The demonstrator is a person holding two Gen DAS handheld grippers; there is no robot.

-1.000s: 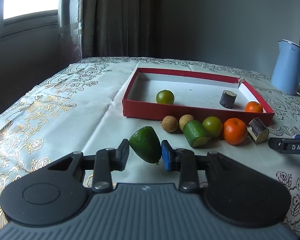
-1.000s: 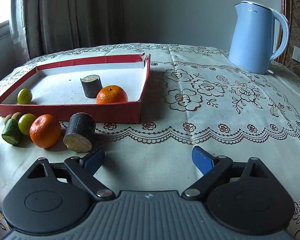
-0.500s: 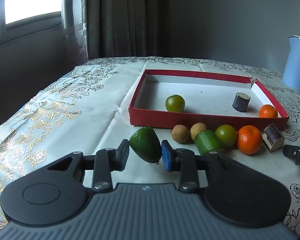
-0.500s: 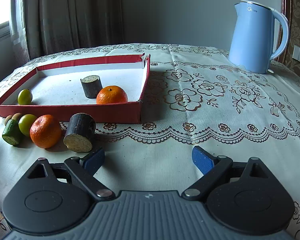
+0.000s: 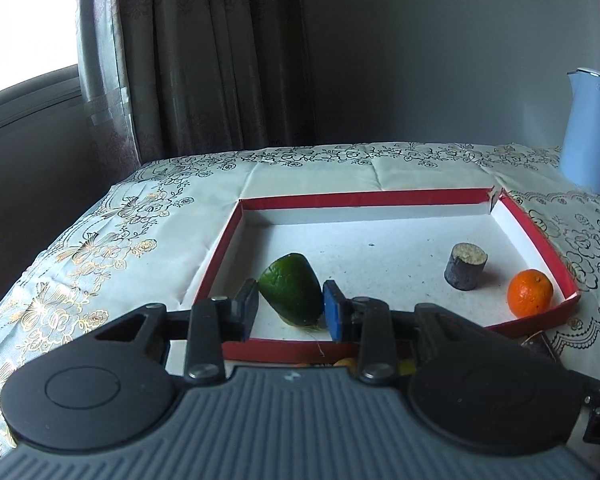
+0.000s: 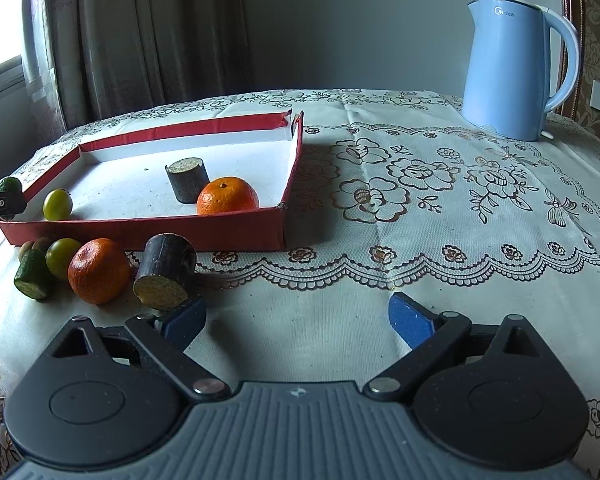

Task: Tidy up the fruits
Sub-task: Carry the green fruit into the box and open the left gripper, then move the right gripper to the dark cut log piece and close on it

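My left gripper point(image 5: 290, 310) is shut on a dark green fruit piece point(image 5: 292, 294) and holds it over the near left part of the red tray point(image 5: 540, 240). In the tray lie a dark cane stub point(image 5: 465, 266) and an orange point(image 5: 530, 293). The right wrist view shows the tray point(image 6: 180, 236) with a stub point(image 6: 187, 185), an orange point(image 6: 228, 196) and a green lime point(image 6: 57, 204). In front of it lie an orange point(image 6: 98, 270), a cane stub point(image 6: 165, 272), a lime point(image 6: 62, 257), a cut green piece point(image 6: 33, 274) and brown longans point(image 6: 34, 245). My right gripper point(image 6: 296, 316) is open and empty.
A blue kettle point(image 6: 512, 68) stands at the back right of the table, also seen in the left wrist view point(image 5: 592, 132). The table has a floral cloth point(image 6: 440, 208). Curtains point(image 5: 204, 60) and a window are behind. The left gripper's edge point(image 6: 0, 202) shows at the tray's left.
My left gripper has moved forward and up with the green fruit piece, from in front of the tray to over its near left part. The right gripper has stayed still and open.
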